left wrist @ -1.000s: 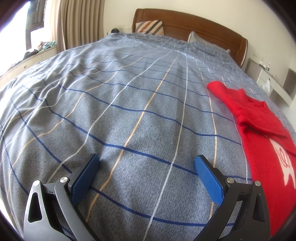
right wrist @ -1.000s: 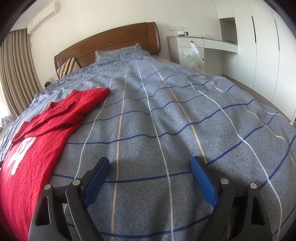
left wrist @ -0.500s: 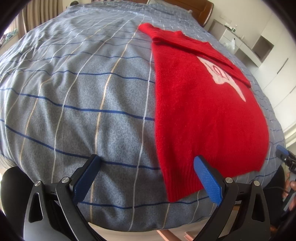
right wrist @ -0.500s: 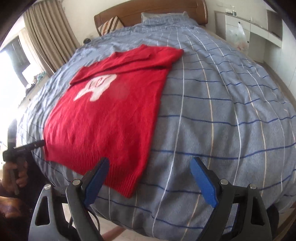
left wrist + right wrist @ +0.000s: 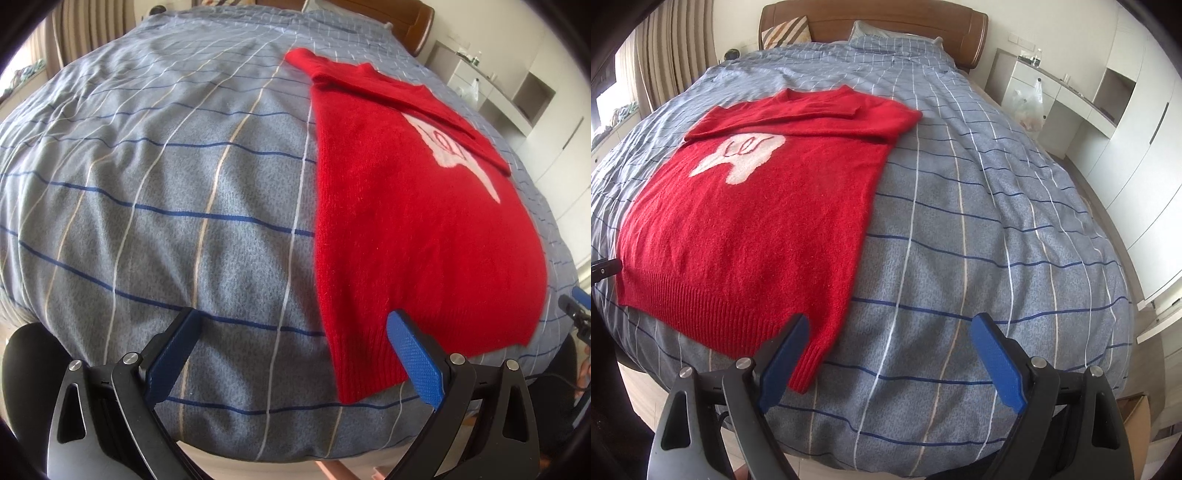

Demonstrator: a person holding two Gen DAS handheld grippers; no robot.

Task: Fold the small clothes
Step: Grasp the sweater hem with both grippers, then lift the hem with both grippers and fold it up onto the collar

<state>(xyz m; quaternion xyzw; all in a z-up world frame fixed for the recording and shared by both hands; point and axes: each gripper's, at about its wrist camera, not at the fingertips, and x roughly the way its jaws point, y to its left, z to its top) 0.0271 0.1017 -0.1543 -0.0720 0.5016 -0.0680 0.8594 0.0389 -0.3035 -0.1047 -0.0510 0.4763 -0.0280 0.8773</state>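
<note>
On the blue-grey checked bedspread (image 5: 979, 221), toward its left half, a red sweater (image 5: 768, 221) is laid flat with its long axis running up the bed, collar toward the wooden headboard (image 5: 886, 22), ribbed hem at the foot edge and both sleeves folded across the chest. A striped cushion (image 5: 786, 35) and white cabinets (image 5: 1071, 110) are seen beyond, with nothing lying on the garment. Compared with a second ago, both views are pulled back to take in the whole sweater, and the left gripper (image 5: 295, 354) and right gripper (image 5: 886, 362) are held spread wide and empty above the hem corners.

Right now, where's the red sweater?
Red sweater lies flat on the bed, hem near the foot edge, between the open left gripper and right gripper.
</note>
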